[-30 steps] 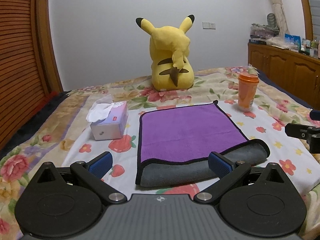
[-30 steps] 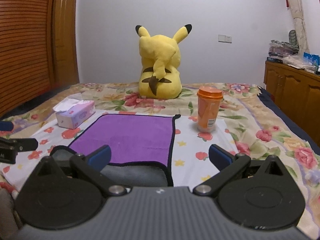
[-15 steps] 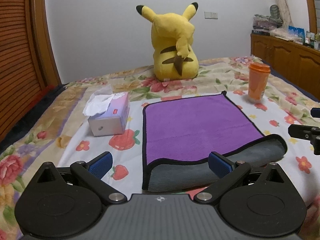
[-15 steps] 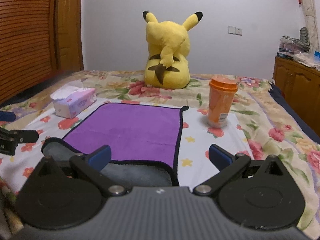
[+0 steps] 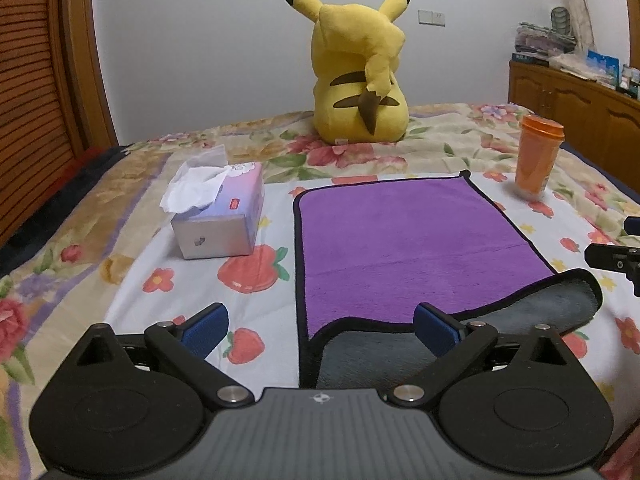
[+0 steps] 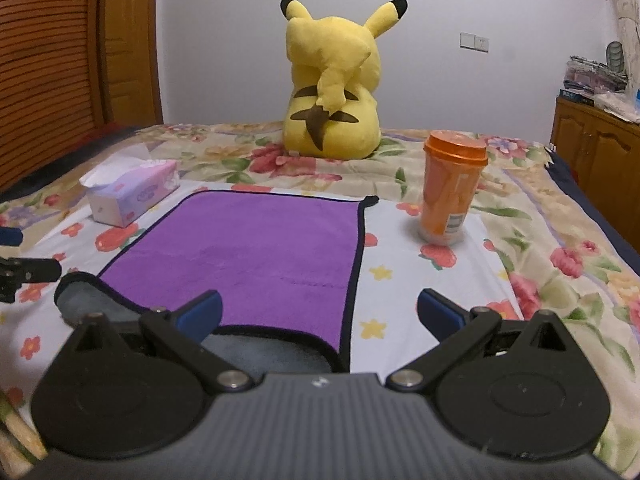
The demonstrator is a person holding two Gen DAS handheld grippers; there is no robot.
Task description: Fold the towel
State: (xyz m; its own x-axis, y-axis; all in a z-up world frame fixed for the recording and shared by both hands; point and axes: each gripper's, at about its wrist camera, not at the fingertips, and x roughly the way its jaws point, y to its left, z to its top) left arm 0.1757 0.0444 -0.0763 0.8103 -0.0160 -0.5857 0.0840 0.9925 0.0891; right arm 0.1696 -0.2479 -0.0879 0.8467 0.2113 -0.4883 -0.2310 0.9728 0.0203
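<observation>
A purple towel with black trim lies flat on the flowered bedspread; it also shows in the right wrist view. Its near edge is turned up, showing the grey underside. My left gripper is open, its jaws straddling the towel's near left corner. My right gripper is open over the near right corner. The right gripper's tip shows at the right edge of the left wrist view.
A tissue box sits left of the towel. An orange cup stands to its right. A yellow plush toy sits at the far side. A wooden cabinet is at the right.
Both grippers have moved forward and lower toward the towel's near edge. The towel looks larger, and its grey fold lies closer under the fingers. Both grippers stay open.
</observation>
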